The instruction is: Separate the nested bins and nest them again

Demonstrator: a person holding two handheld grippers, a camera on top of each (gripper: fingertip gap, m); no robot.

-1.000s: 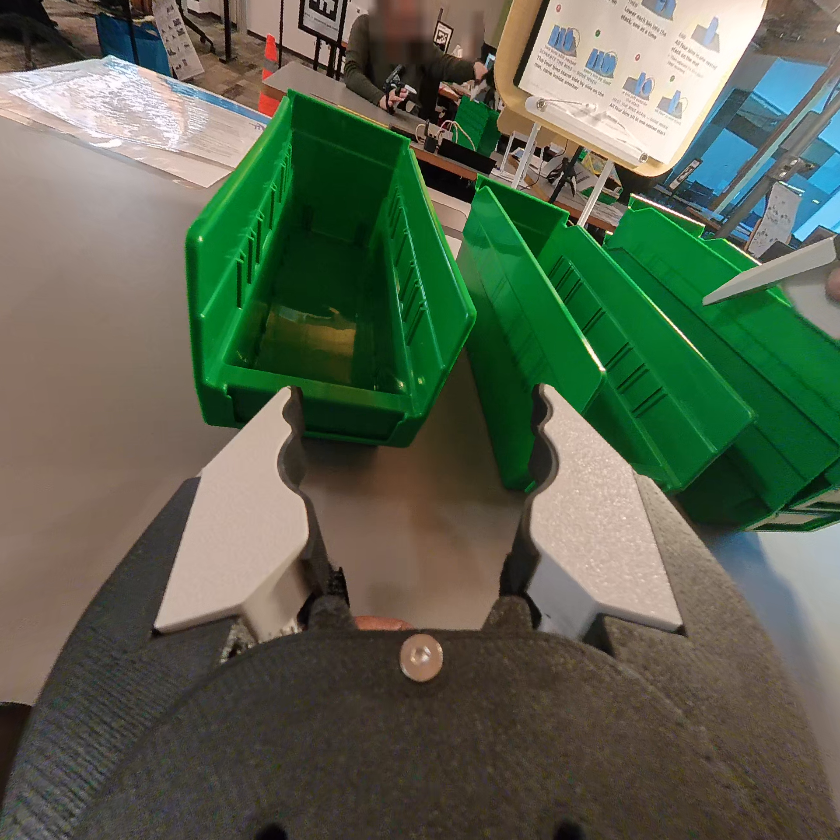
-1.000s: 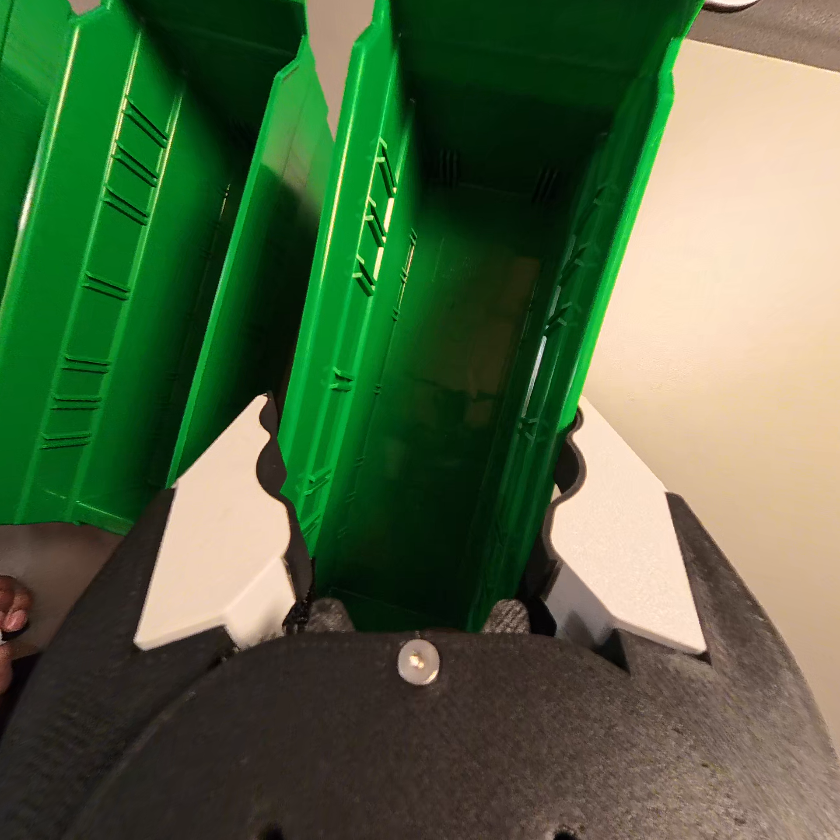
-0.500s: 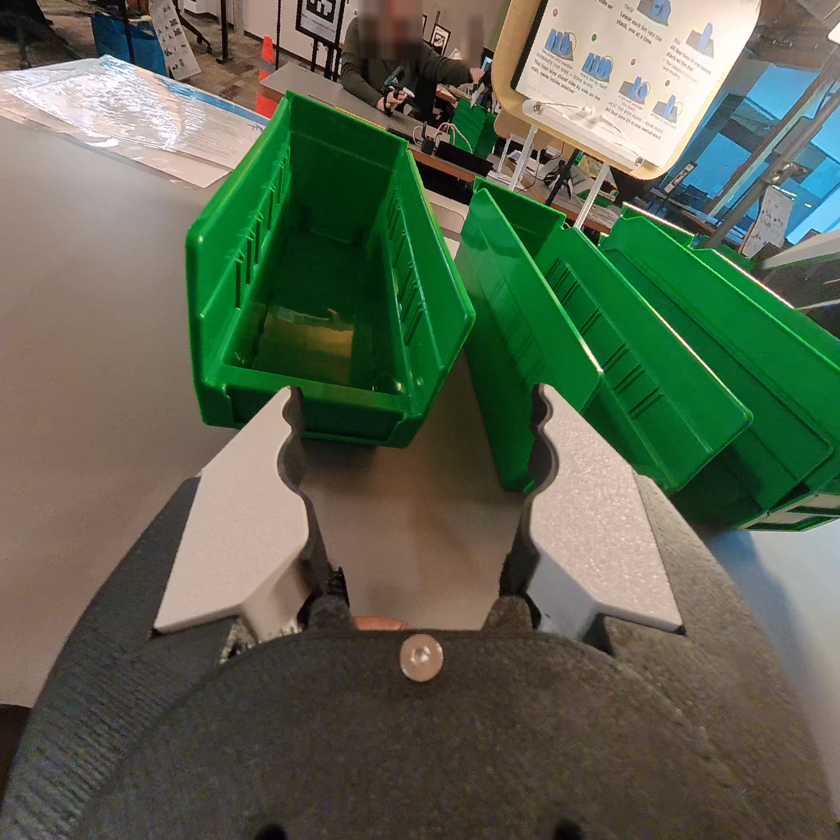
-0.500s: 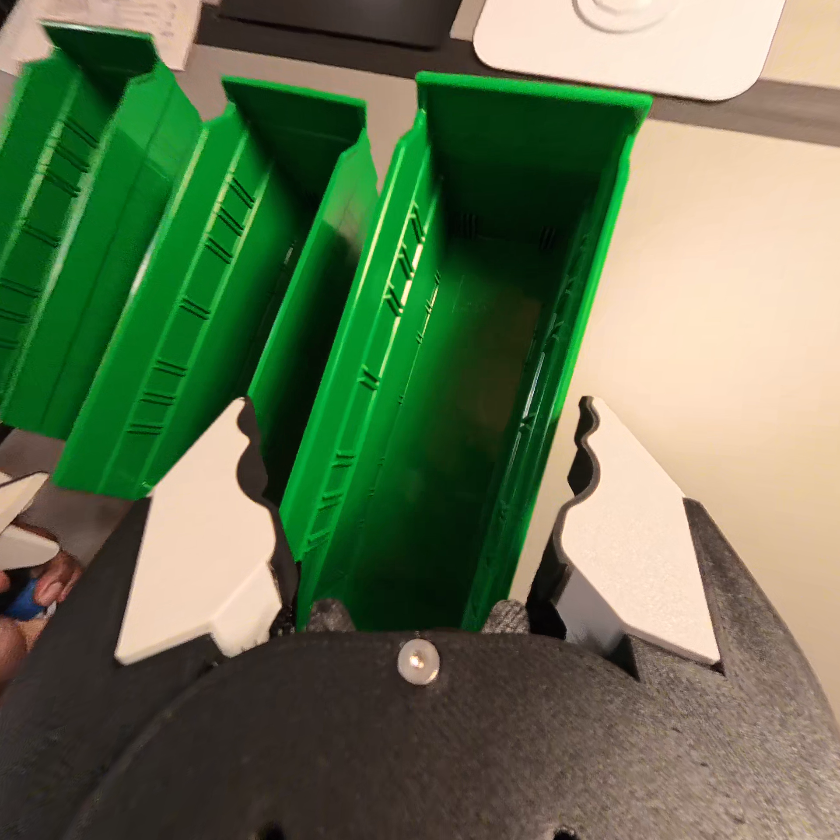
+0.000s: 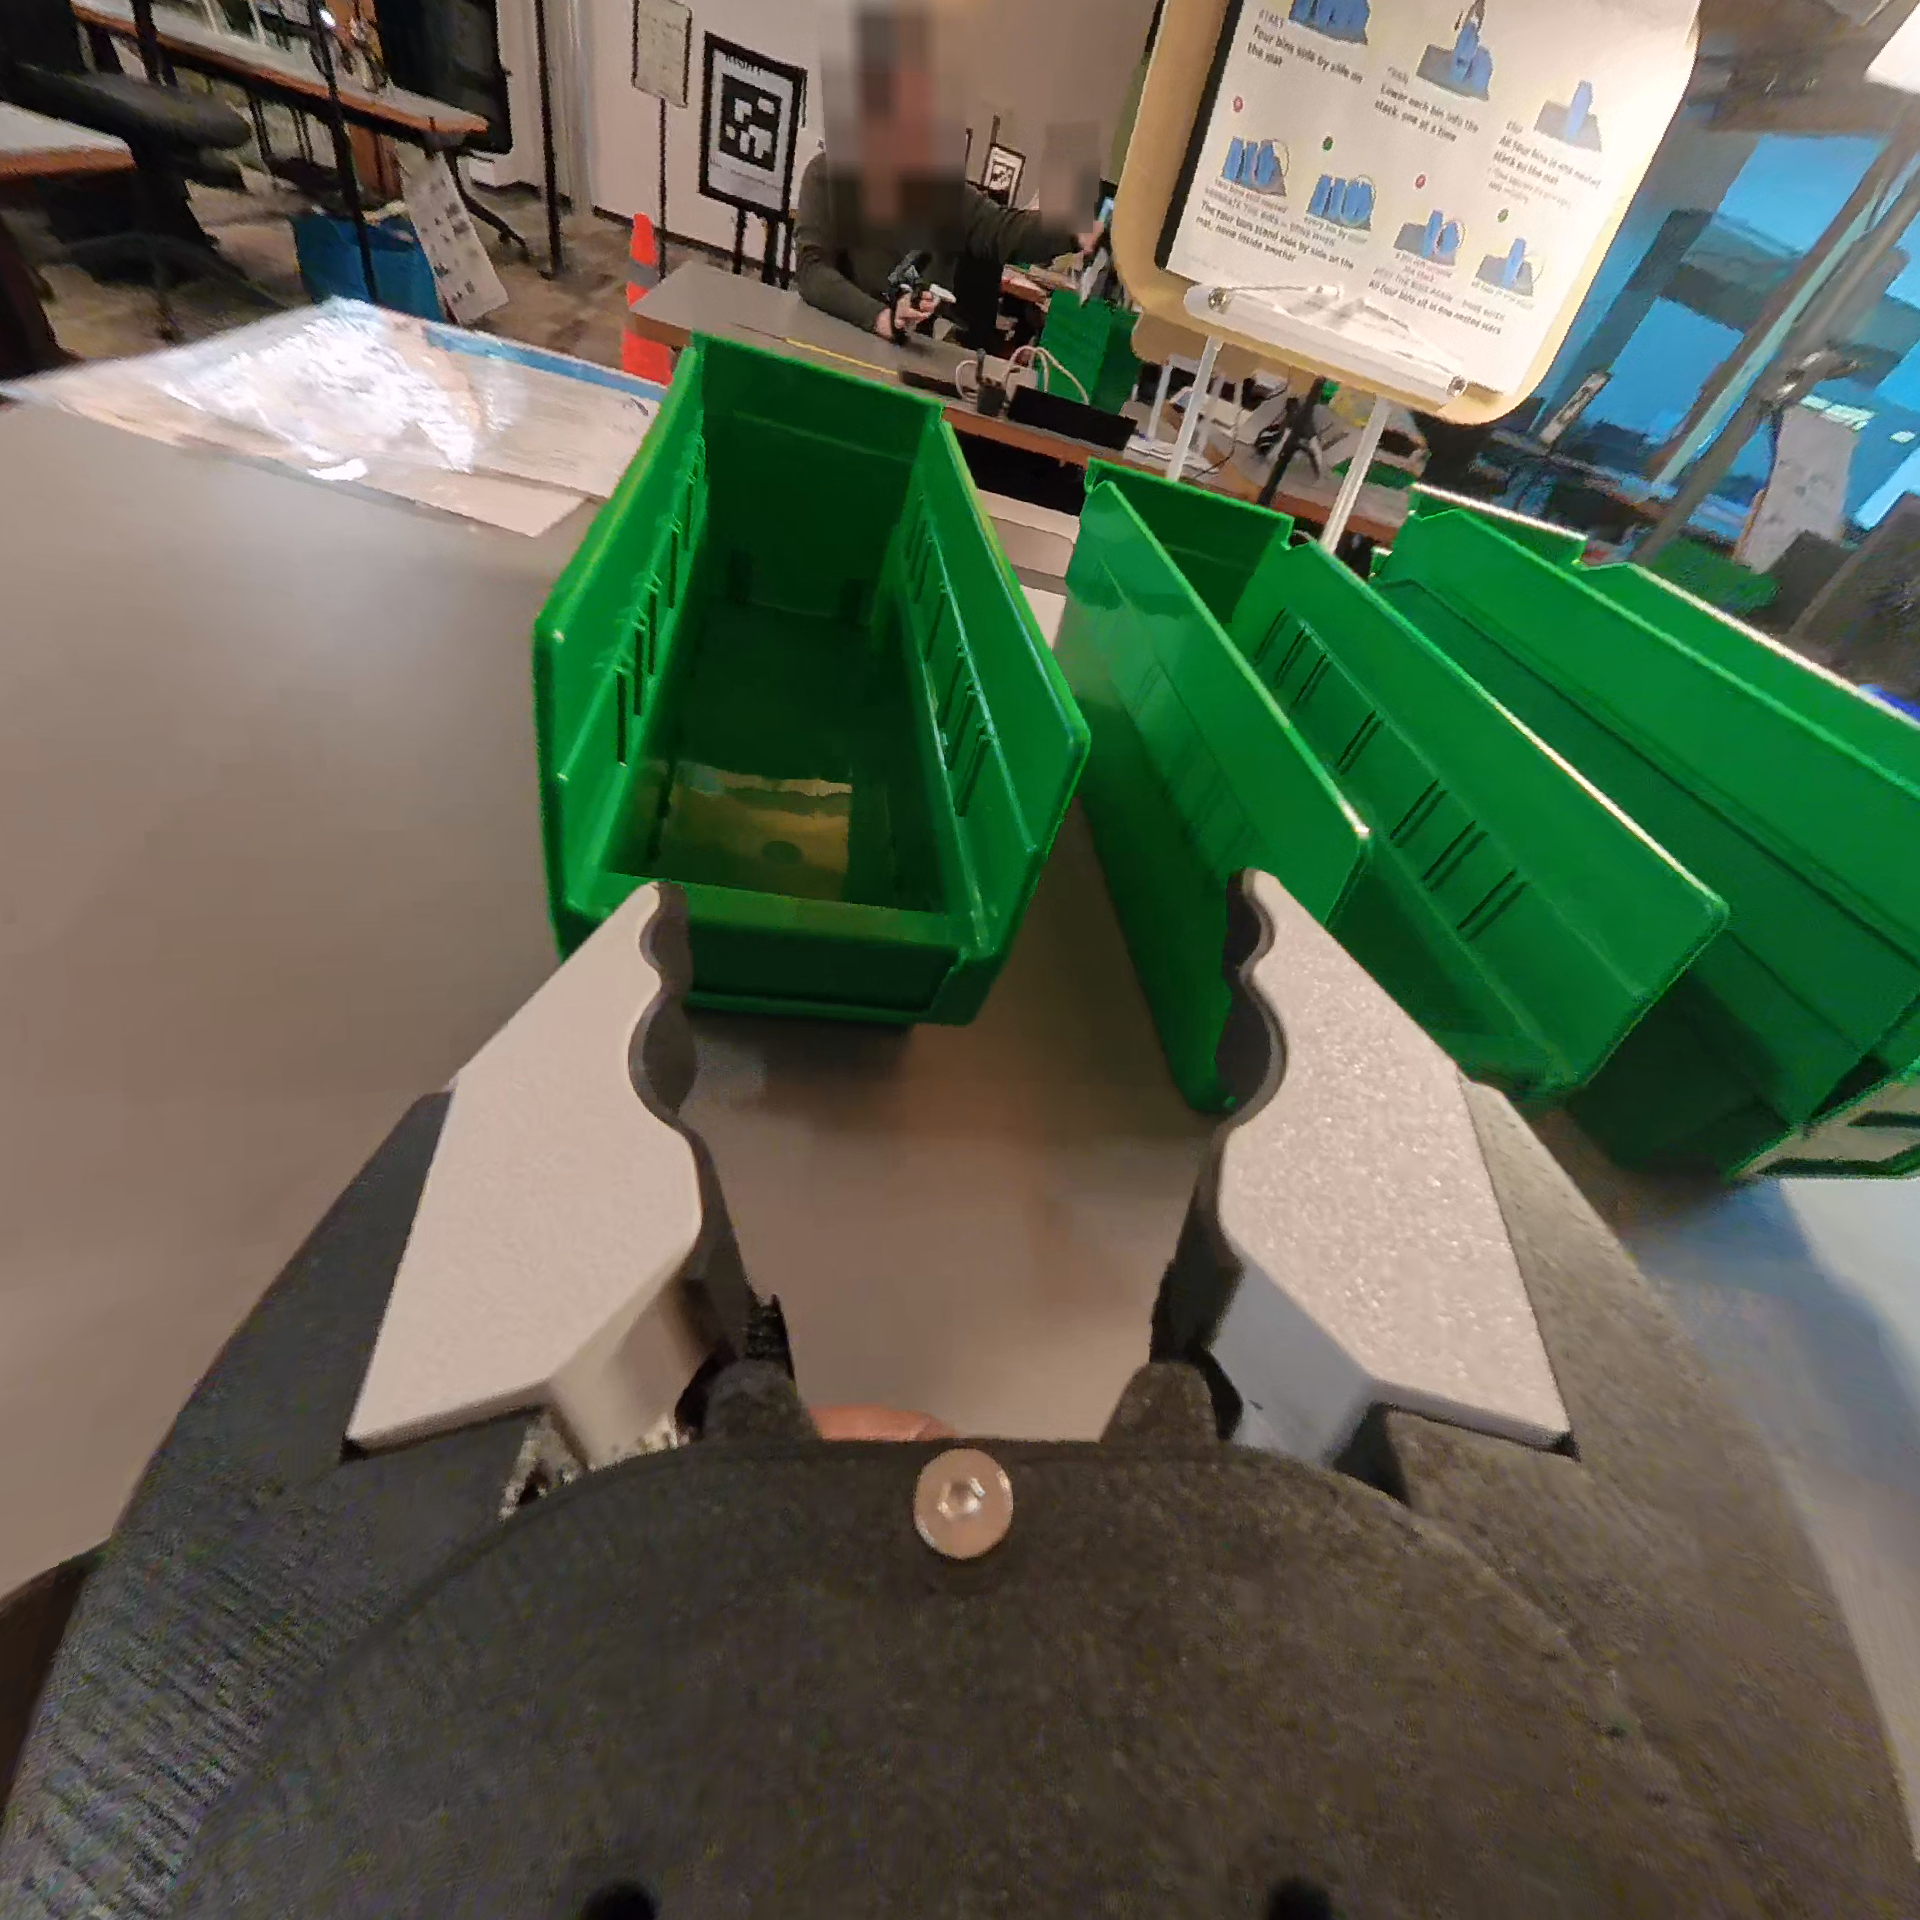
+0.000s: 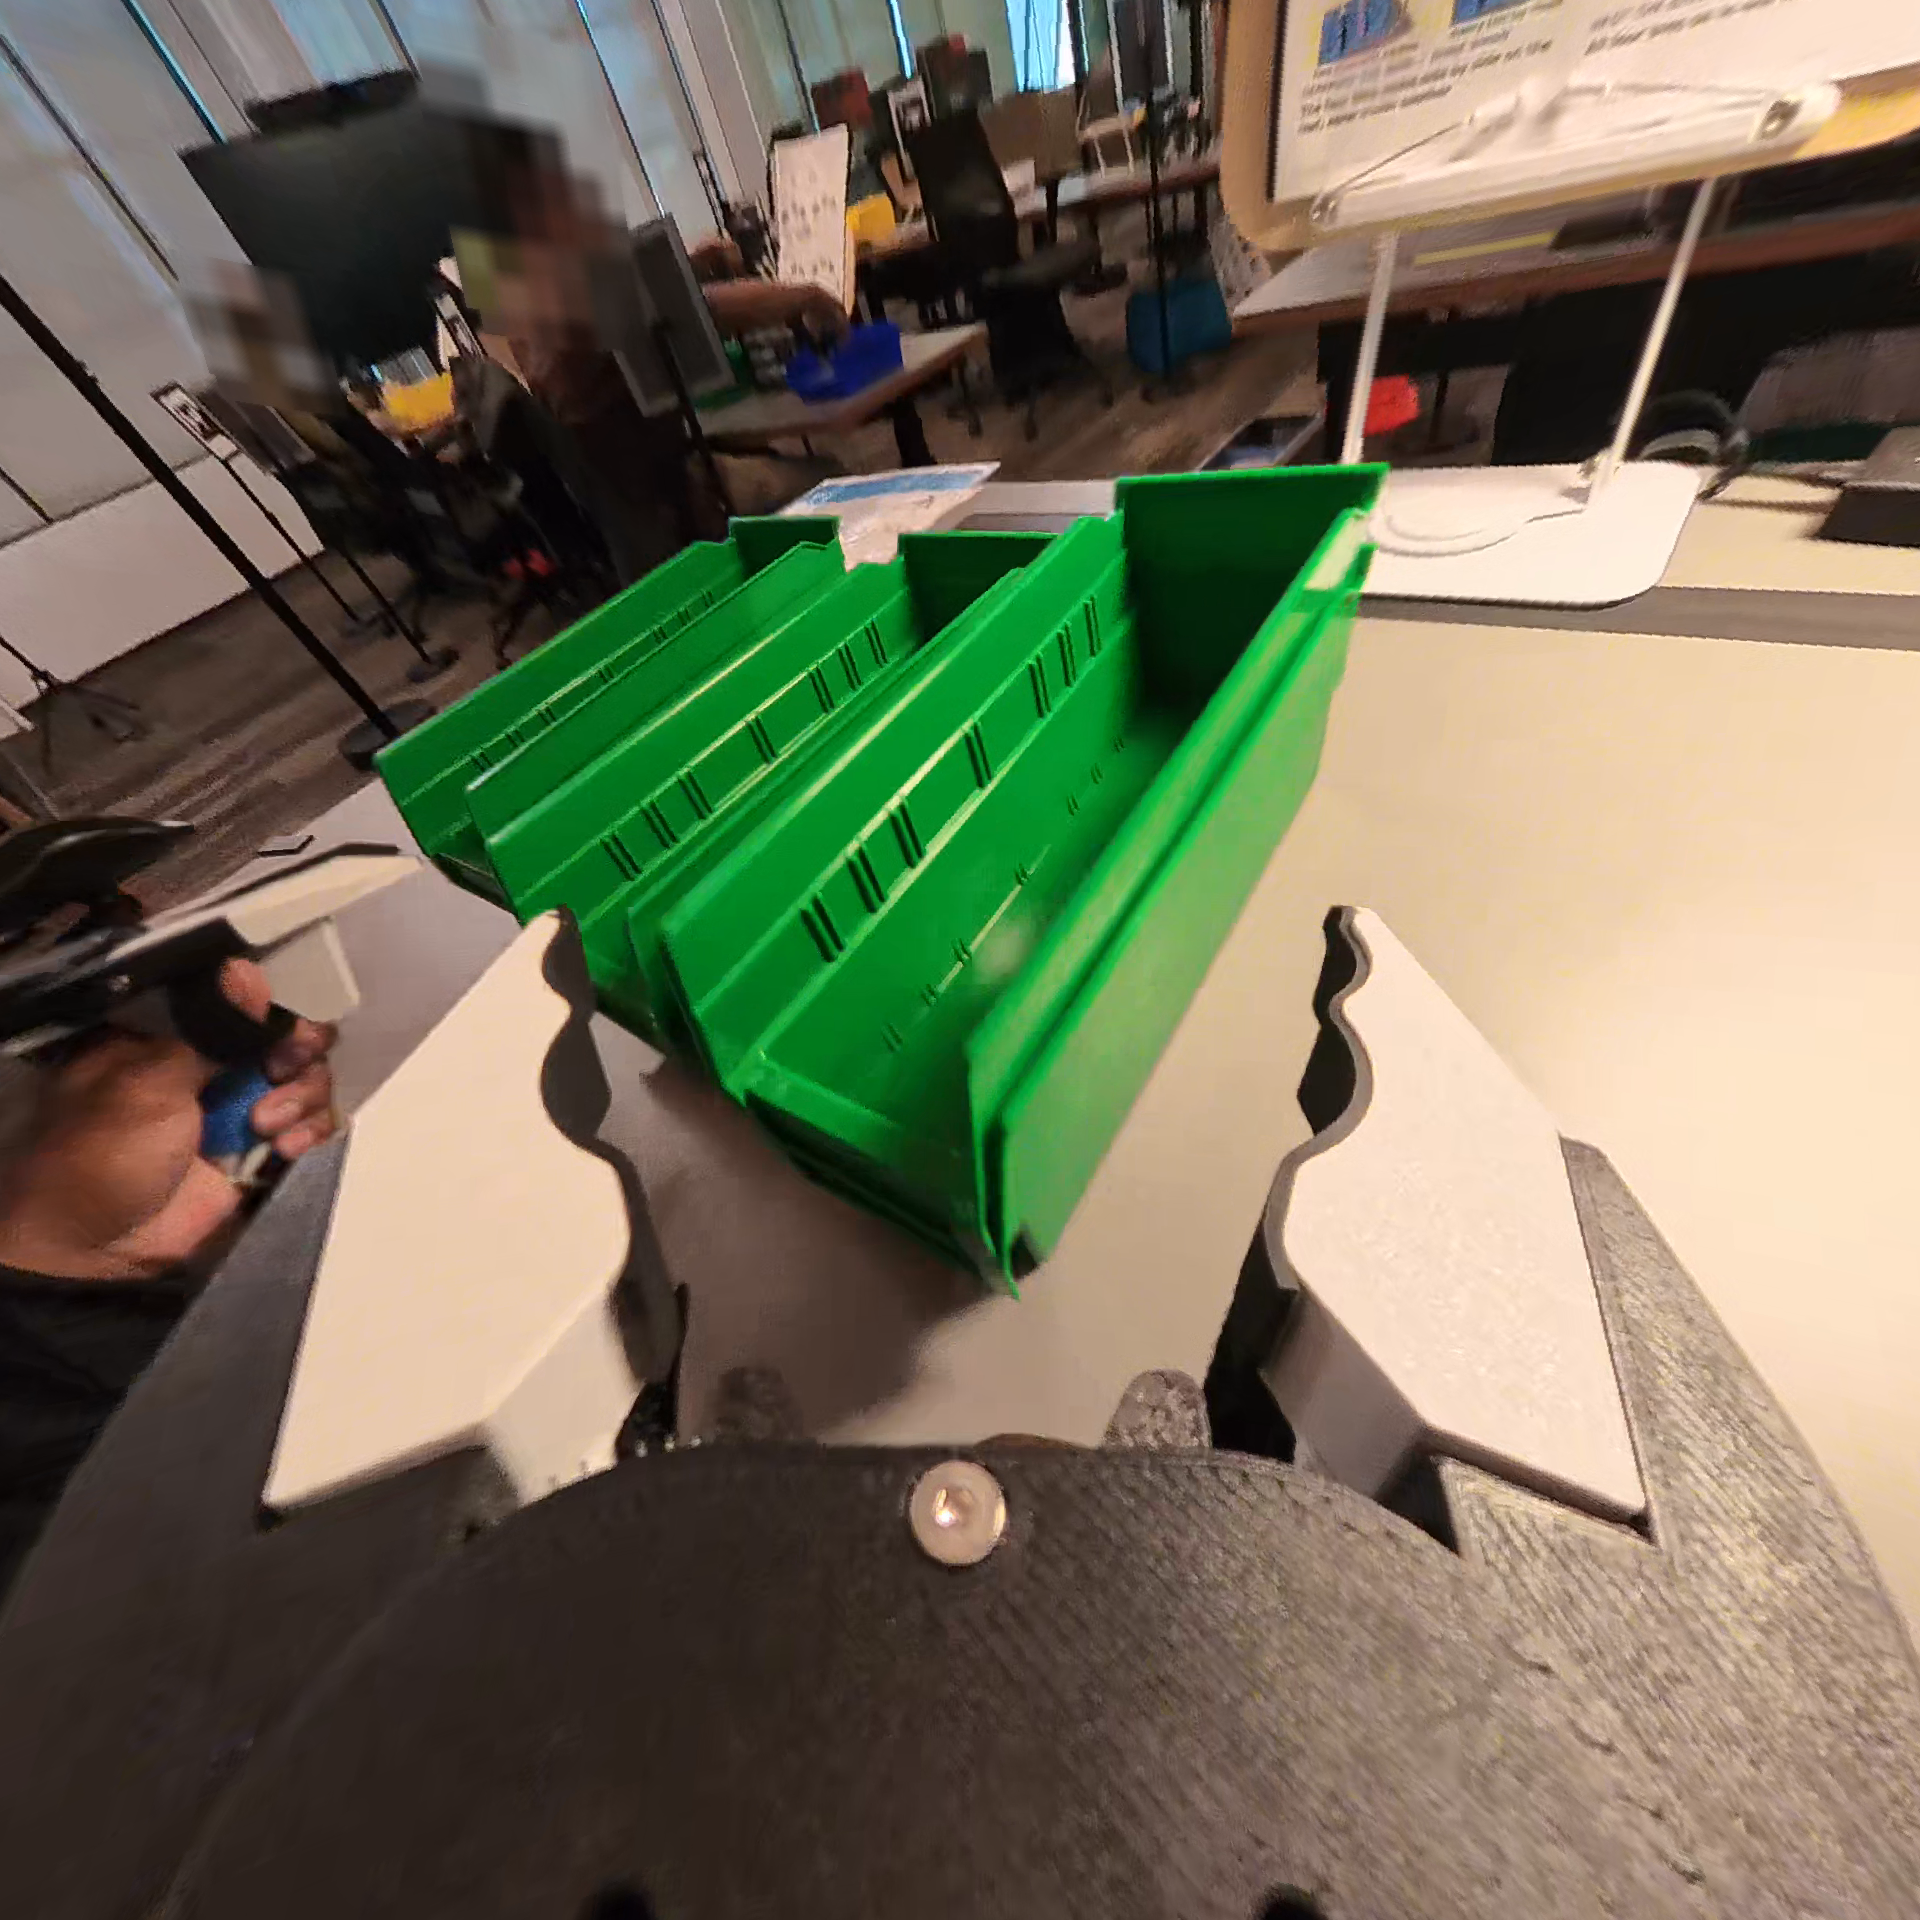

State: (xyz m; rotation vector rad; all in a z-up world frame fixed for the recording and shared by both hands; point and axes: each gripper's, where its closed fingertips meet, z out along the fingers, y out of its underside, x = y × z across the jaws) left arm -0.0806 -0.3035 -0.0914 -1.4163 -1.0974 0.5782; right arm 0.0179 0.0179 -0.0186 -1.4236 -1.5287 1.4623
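Note:
A row of green bins stands side by side on the grey table (image 5: pixel 208 831). In the left wrist view the leftmost bin (image 5: pixel 810 727) stands open-topped straight ahead, the second bin (image 5: pixel 1351 810) is to its right, and more bins (image 5: pixel 1714 790) lie beyond. My left gripper (image 5: pixel 948 894) is open and empty just before the leftmost bin's near end. In the right wrist view my right gripper (image 6: pixel 951 920) is open and empty, drawn back from the rightmost bin (image 6: pixel 1039 883), whose near end lies between the fingers untouched. The left gripper (image 6: pixel 208 914) shows at far left in a hand.
An instruction board on a white stand (image 6: pixel 1538 530) stands at the table's far edge behind the bins. A plastic-covered sheet (image 5: pixel 343 395) lies at the far left. A person (image 5: pixel 914 260) sits at another table beyond. Bare tabletop (image 6: pixel 1610 831) lies right of the bins.
My right gripper widened off the rightmost bin, which it had straddled, and drew back and tilted up from it. My left gripper crept slightly closer to the leftmost bin and stays open.

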